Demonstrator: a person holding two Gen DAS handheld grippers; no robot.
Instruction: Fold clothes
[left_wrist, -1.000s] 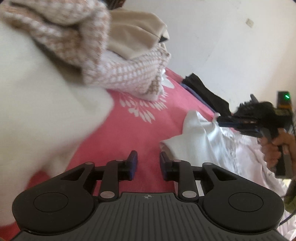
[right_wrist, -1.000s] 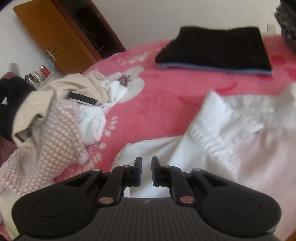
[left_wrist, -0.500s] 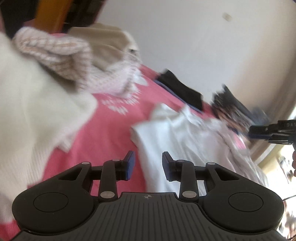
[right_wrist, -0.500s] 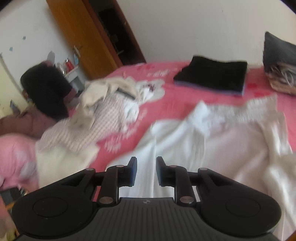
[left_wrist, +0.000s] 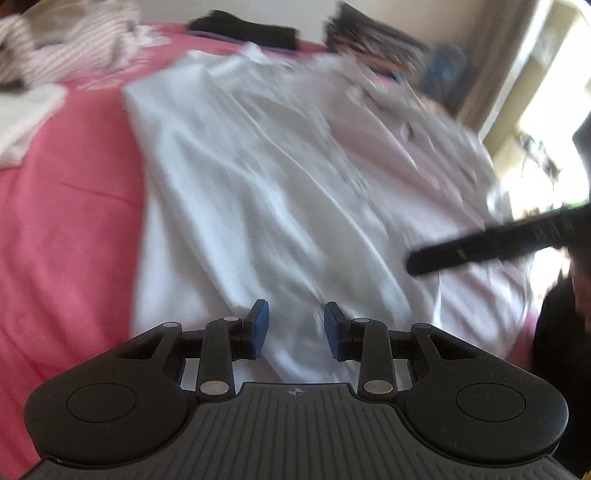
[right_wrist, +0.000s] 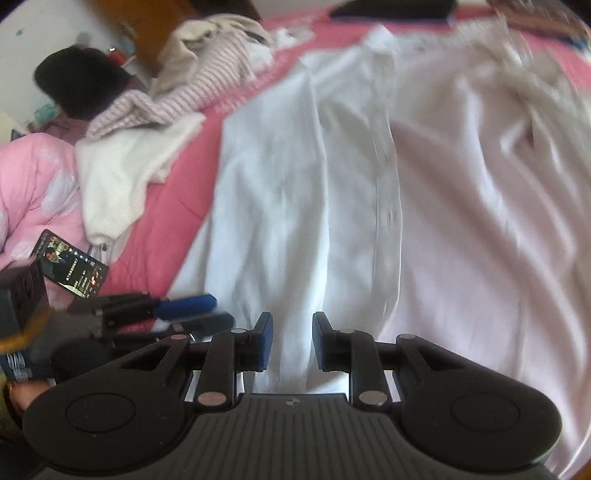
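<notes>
White shirt (left_wrist: 266, 177) lies spread beneath the left hand-held gripper (left_wrist: 295, 328).

Clothes heap (right_wrist: 207, 74) beside bare pink bedspread (left_wrist: 74, 206)

We're in a bedroom at home. Bed w/ pink bedspread (right_wrist: 177, 206) fills most of both views, white shirt (right_wrist: 295, 177) spread flat across it. Heap of unfolded laundry (right_wrist: 207, 62) at the far side, incl. a striped knit & cream sweater (right_wrist: 118, 173). Folded dark garment (left_wrist: 243, 31) lies near the plain white wall. Pink quilt (right_wrist: 33, 184) bunched at the bed edge, phone (right_wrist: 70, 267) w/ lit screen resting on it. Wooden wardrobe door (right_wrist: 122, 14) in the corner; curtain (left_wrist: 498, 66) & bright window (left_wrist: 546, 122) on the other side. Lived-in, domestic clutter, no work gear.
</notes>
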